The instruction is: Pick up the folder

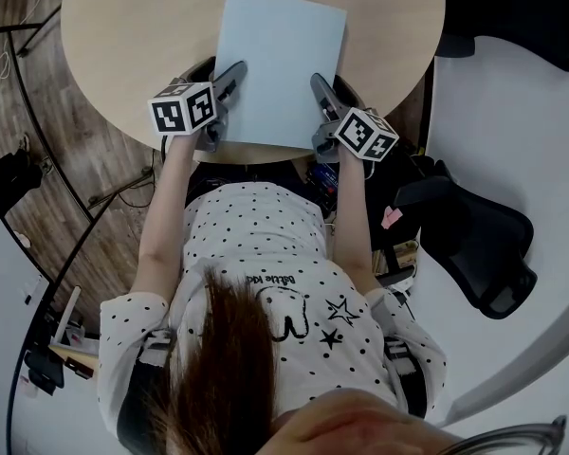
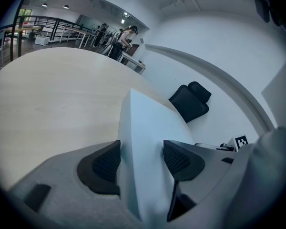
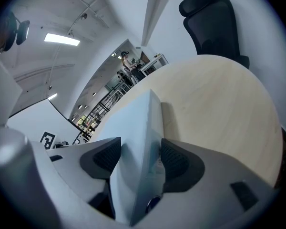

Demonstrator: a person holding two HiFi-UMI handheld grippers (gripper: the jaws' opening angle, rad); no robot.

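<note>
A light blue folder lies on the round wooden table, its near edge at the table's rim. My left gripper stands at the folder's left side near the front corner, my right gripper at its right side. In the left gripper view the folder runs between the two spread pads of that gripper. In the right gripper view the folder likewise fills the gap of the right gripper. Both sets of jaws stand wide, one jaw over the sheet and one under it.
A black office chair stands on the white floor to the right, close to the table. Cables and clutter lie on the wooden floor at the left. People stand far off in the background.
</note>
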